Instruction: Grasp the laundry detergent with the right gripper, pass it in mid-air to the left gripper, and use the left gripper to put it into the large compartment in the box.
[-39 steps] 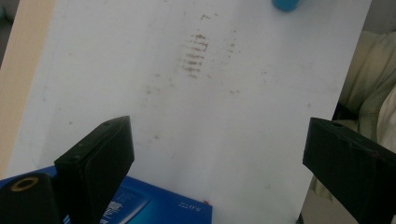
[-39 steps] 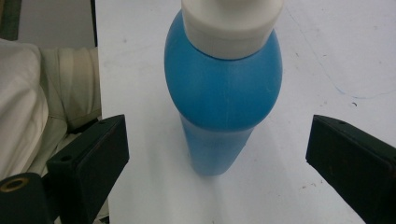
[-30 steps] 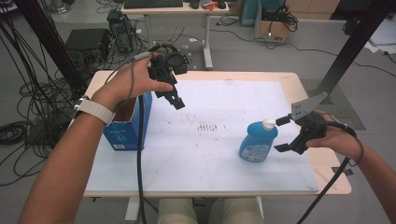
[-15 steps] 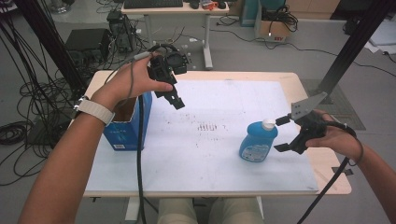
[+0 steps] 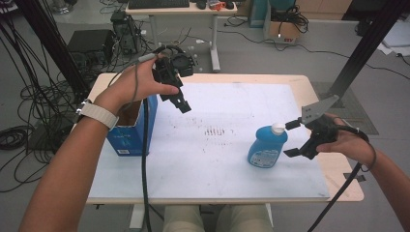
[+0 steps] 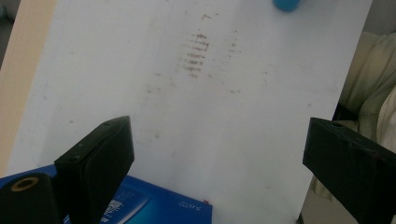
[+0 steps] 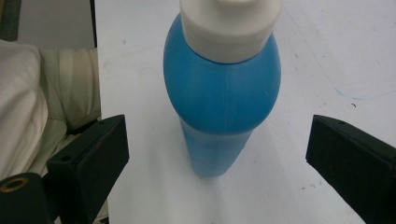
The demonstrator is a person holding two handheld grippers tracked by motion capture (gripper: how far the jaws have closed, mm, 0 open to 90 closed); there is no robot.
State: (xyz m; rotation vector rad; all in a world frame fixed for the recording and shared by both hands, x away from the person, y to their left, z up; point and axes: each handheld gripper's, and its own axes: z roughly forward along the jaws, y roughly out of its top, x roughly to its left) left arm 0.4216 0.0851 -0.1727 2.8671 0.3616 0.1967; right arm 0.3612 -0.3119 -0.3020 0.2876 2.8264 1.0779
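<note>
A blue bottle (image 5: 267,147) with a white cap stands upright on the white board, right of the middle. My right gripper (image 5: 291,139) hovers just to its right, open, its jaws apart from the bottle. In the right gripper view the blue bottle (image 7: 222,93) stands a little ahead of the right gripper (image 7: 217,154), whose jaws are spread wider than the bottle. My left gripper (image 5: 181,100) is held open above the board's far left, beside a blue box (image 5: 133,130). Nothing lies between the jaws of the left gripper (image 6: 217,158); a corner of the blue box (image 6: 159,207) shows below them.
The white board (image 5: 217,164) covers most of the wooden table (image 5: 348,183), with reddish smudges (image 5: 215,130) at its middle. The blue box is open-topped and stands at the board's left edge. Cables trail from both grippers. Desks, cables and equipment stand on the floor beyond the table.
</note>
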